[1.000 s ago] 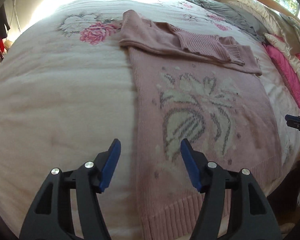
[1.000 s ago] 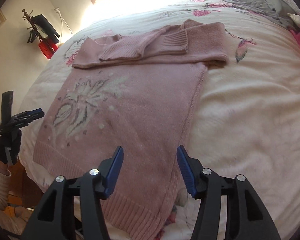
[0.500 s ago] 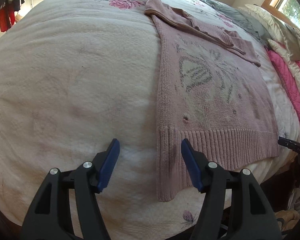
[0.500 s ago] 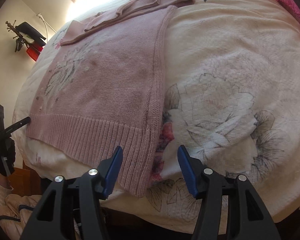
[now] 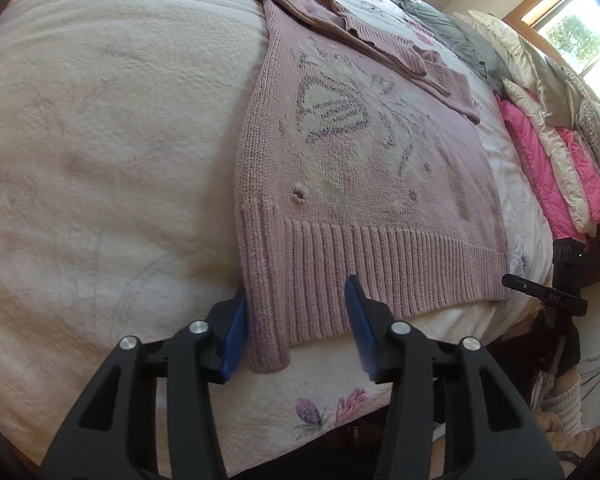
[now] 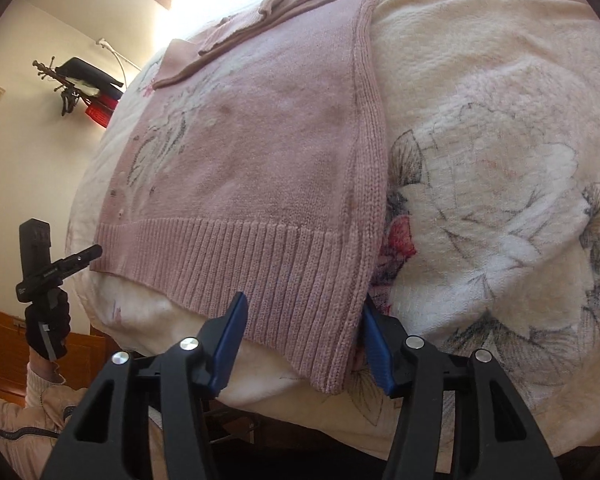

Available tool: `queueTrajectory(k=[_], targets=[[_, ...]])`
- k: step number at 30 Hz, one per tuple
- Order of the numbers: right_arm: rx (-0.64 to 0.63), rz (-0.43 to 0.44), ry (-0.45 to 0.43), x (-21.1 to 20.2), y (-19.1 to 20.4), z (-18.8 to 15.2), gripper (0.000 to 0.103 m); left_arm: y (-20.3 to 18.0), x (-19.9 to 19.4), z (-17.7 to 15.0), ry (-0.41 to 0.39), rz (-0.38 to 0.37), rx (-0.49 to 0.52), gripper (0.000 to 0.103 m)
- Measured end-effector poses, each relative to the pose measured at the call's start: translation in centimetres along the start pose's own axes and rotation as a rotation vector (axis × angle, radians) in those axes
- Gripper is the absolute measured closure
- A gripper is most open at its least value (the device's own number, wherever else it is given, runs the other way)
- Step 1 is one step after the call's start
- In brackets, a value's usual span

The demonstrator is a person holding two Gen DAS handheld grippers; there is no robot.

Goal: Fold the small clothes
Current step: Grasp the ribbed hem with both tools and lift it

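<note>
A pink knit sweater [image 5: 360, 168] with a pale flower pattern lies flat on the bed, its sleeves folded across the far end and its ribbed hem hanging over the near edge. My left gripper [image 5: 298, 328] is open, and the hem's left corner [image 5: 268, 320] sits between its blue pads. In the right wrist view the same sweater [image 6: 260, 152] fills the middle. My right gripper [image 6: 306, 334] is open around the hem's right corner [image 6: 324, 340]. Each gripper shows at the side of the other's view: the right one [image 5: 548, 294], the left one [image 6: 56, 270].
The bed carries a cream quilt [image 5: 100, 140] with floral prints [image 6: 480, 200]. Pink and cream pillows [image 5: 556, 152] and a grey blanket [image 5: 452, 32] are stacked at the right, under a window [image 5: 580, 36]. A coat rack [image 6: 76, 84] stands by the wall. A gloved hand [image 6: 46, 328] holds the left gripper.
Both grippers have dropped and drawn back from over the sweater's body to the bed's near edge, and the hem's two corners now lie between their open pads.
</note>
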State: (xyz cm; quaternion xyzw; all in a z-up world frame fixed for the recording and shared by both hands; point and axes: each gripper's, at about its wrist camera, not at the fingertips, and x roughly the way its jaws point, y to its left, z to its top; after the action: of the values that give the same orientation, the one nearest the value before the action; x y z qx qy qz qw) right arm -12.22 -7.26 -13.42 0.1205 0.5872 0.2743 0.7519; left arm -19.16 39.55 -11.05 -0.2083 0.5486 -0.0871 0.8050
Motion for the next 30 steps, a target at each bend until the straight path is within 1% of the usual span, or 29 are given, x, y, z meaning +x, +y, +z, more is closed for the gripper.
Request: queueTrajectory(k=[1,2,4,5,6,8,9,11,16,18,20,25,30], targets=[[-0.005,0.000,0.001,0.1,0.1,0.0,0.050,0.3,0.5,-0.1,0.026,-0.032,-0.025,0.084],[-0.007,0.005,0.003,0.1,0.3,0.0,0.054,0.5,1.0,-0.2,0.038,-0.047,-0.052,0.089],[-0.006,0.013,0.009,0.4,0.6,0.1,0.063,0.7,1.6,-0.3,0.037,-0.030,-0.073,0.091],[-0.007,0.015,0.014,0.5,0.6,0.2,0.072,0.8,1.6,-0.3,0.032,-0.027,-0.082,0.092],[-0.008,0.016,0.019,0.5,0.7,0.2,0.079,0.9,1.5,-0.3,0.025,-0.039,-0.094,0.093],[-0.008,0.013,0.021,0.4,0.7,0.2,0.087,0.8,1.1,-0.3,0.010,-0.057,-0.098,0.094],[-0.003,0.015,0.020,0.2,0.6,0.2,0.090,0.7,0.8,-0.1,0.004,-0.052,-0.090,0.094],[0.018,0.055,0.008,-0.3,0.3,0.3,0.091,0.5,0.2,0.1,-0.011,-0.048,-0.078,0.094],[0.070,0.195,-0.046,-2.1,0.0,0.9,0.092,-0.2,-1.7,1.4,-0.065,-0.116,-0.070,0.094],[0.087,0.262,-0.073,-2.9,-0.1,1.6,0.092,-0.7,-2.4,2.4,-0.088,-0.148,-0.066,0.094],[0.094,0.305,-0.100,-3.8,0.0,2.5,0.092,-1.3,-2.9,3.5,-0.112,-0.169,-0.057,0.094],[0.100,0.344,-0.166,-5.6,0.0,5.4,0.092,-1.7,-3.5,6.7,-0.167,-0.176,-0.049,0.094],[0.121,0.346,-0.195,-5.8,-0.8,8.8,0.092,-1.0,-2.8,10.3,-0.198,-0.176,-0.075,0.094]])
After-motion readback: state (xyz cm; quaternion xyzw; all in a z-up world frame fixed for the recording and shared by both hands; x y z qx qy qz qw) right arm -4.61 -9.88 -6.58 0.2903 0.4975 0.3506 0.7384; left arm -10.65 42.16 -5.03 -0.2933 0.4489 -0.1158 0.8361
